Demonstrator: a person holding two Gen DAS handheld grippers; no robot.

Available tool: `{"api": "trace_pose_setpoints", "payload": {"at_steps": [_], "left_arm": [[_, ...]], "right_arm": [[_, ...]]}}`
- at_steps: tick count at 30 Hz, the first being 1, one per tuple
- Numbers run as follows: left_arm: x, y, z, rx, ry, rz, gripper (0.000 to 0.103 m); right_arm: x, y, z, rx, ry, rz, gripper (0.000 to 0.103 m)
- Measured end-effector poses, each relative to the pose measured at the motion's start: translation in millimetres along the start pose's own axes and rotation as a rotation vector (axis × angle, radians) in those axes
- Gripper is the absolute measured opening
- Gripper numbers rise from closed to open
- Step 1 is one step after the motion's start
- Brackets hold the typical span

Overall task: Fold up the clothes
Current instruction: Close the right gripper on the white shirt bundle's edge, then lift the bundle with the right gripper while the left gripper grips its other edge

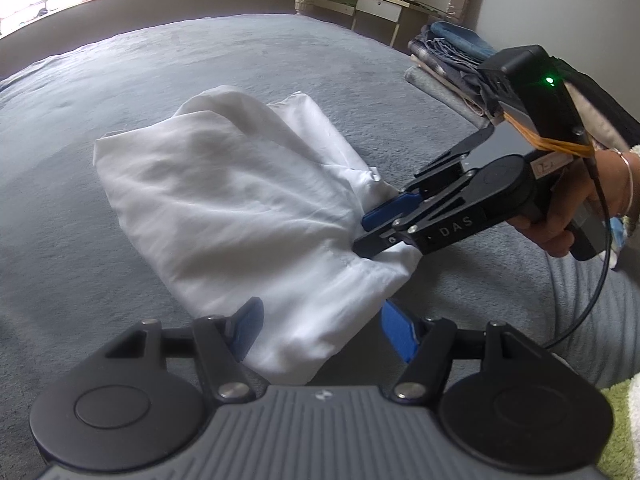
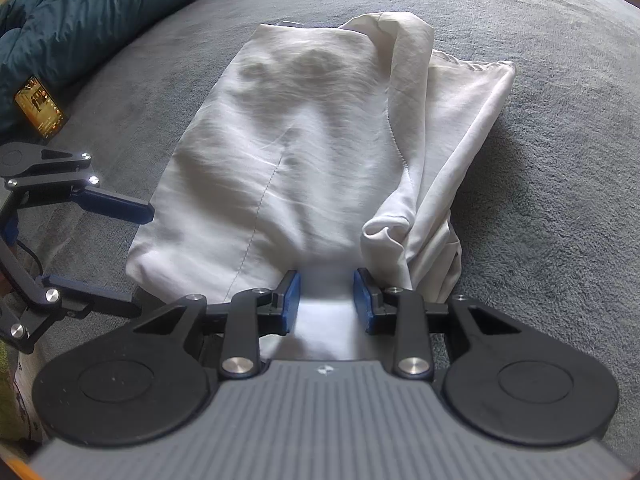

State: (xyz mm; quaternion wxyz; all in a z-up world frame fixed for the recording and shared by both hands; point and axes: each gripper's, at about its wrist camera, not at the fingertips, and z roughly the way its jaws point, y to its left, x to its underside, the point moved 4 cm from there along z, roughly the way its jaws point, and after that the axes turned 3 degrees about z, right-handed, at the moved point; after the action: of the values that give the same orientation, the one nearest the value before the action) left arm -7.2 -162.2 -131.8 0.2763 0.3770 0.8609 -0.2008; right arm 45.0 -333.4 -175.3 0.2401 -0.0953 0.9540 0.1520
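Observation:
A white garment [image 1: 224, 200] [image 2: 304, 136] lies roughly folded in a long bundle on the grey bed cover [image 1: 168, 56]. My left gripper [image 1: 320, 312] is open wide at its near end, one blue pad on either side of the cloth without pressing. In the right wrist view the left gripper [image 2: 144, 260] sits at the garment's left edge. My right gripper [image 2: 327, 280] [image 1: 360, 234] stands over the adjoining edge. Its jaws are opening, and a flat band of white cloth lies between the pads, which stand apart from it. A loose fold [image 2: 436, 128] is bunched along the garment's right side.
A stack of folded clothes [image 1: 448, 64] sits at the bed's far right, with a desk [image 1: 360, 0] behind it. A teal duvet [image 2: 100, 8] and a lit phone [image 2: 40, 108] lie at the far left. A hand [image 1: 560, 232] holds the right gripper; its cable [image 1: 588, 292] loops below.

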Motion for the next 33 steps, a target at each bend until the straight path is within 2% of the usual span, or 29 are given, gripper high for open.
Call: {"api": "trace_pose_setpoints", "payload": {"at_steps": [13, 15, 18, 21, 24, 27, 33], "left_arm": [[-1, 16, 1, -0.046, 0.005, -0.063, 0.067], [-2, 20, 1, -0.054, -0.003, -0.077, 0.067], [-6, 30, -2, -0.069, -0.025, -0.1, 0.067], [-11, 45, -5, -0.078, -0.051, -0.146, 0.069], [-16, 65, -7, -0.078, -0.072, -0.212, 0.07], [-18, 88, -3, -0.054, -0.067, -0.295, 0.071], [-11, 127, 11, 0.033, -0.035, -0.486, 0.072]], "right_arm": [[0, -1, -1, -0.003, -0.004, -0.004, 0.03], [-1, -1, -1, -0.008, -0.005, -0.003, 0.032], [-3, 3, -7, -0.029, -0.005, -0.019, 0.041], [-13, 3, -23, -0.064, -0.067, -0.021, 0.042], [-27, -12, -45, -0.117, -0.178, 0.043, 0.049], [-37, -40, -53, -0.121, -0.243, 0.155, 0.055], [-37, -100, -37, -0.168, -0.258, 0.457, 0.056]]}}
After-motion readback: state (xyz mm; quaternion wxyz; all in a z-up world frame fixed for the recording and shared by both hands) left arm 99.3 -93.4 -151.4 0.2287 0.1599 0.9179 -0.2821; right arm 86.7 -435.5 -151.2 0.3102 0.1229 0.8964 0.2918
